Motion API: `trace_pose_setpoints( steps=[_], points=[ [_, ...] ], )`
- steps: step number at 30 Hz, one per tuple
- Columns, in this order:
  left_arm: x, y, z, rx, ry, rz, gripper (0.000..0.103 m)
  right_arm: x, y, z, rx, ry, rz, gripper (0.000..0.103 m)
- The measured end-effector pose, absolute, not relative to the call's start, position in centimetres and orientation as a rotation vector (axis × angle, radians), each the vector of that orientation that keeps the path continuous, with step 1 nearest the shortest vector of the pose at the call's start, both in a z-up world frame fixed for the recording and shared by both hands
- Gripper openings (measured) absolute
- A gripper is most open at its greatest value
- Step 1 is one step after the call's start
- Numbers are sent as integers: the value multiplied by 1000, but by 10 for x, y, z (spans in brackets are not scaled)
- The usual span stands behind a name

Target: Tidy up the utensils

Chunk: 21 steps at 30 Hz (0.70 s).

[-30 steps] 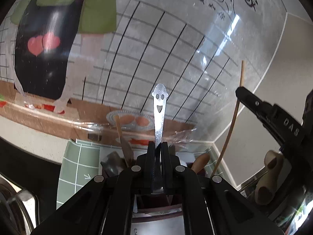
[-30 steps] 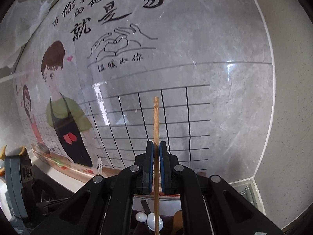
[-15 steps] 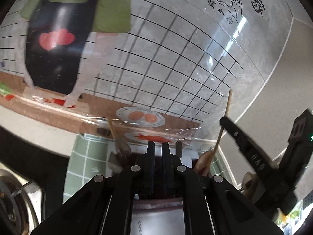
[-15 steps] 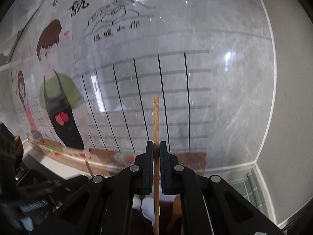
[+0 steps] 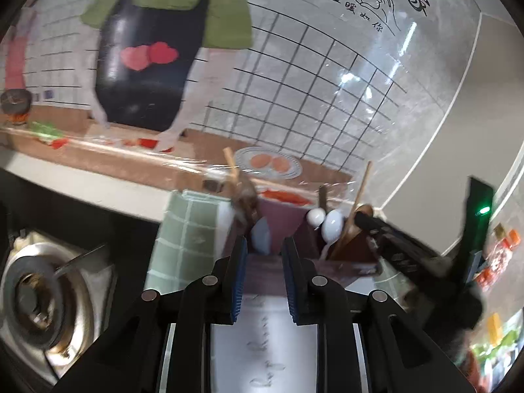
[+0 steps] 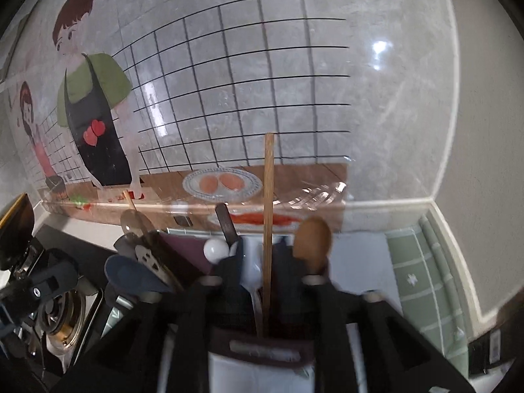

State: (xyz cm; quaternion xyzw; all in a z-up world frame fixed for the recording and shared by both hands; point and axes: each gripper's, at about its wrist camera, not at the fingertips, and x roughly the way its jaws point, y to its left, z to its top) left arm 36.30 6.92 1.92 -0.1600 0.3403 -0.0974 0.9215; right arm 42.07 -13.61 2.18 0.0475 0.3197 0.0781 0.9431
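In the right wrist view the thin straight wooden chopstick [image 6: 268, 216] stands upright at the centre of the frame, its lower end down in the dark reddish-brown utensil holder [image 6: 262, 334], and it rises in the gap between the blurred black fingers of the right gripper [image 6: 262, 281]; the jaws have just been opening and stand apart, neither pad pressing the stick. Just right of it a rounded wooden spoon bowl [image 6: 311, 239] leans out of the same holder, and a glossy white spoon [image 6: 214, 249] shows to its left; a flat metal handle with a cut-out face [image 6: 147, 258] pokes up at lower left, partly hidden by a dark blue-grey scoop. In the left wrist view the left gripper [image 5: 262, 255] sits low centre, its blue-edged pads parted after just opening, with nothing between them; the holder lies right beyond its tips, its front cut off by the fingers. The picture is smeared, so the utensils in the holder's left compartment are hard to make out.
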Motion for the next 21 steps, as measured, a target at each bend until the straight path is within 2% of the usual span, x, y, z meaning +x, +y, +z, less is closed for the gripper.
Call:
trace_pose_setpoints(
  steps=[1,6,8,10,12,21],
  points=[
    [354,71,19,-318,691,-184,23,412,-139,25,104,645,156,67],
    [313,72,16,-289,693,-144,23,351,-147,43,74,635,137,72],
    [290,68,16,-238,683,-117,23,321,-151,47,75,641,132,79],
    [268,63,16,-177,669,-103,23,294,-155,49,79,637,120,92],
    [243,58,17,-126,652,-97,23,268,-158,50,68,629,97,97],
    [147,42,25,-55,608,-23,23,160,-147,35,-88,628,68,100]
  ],
)
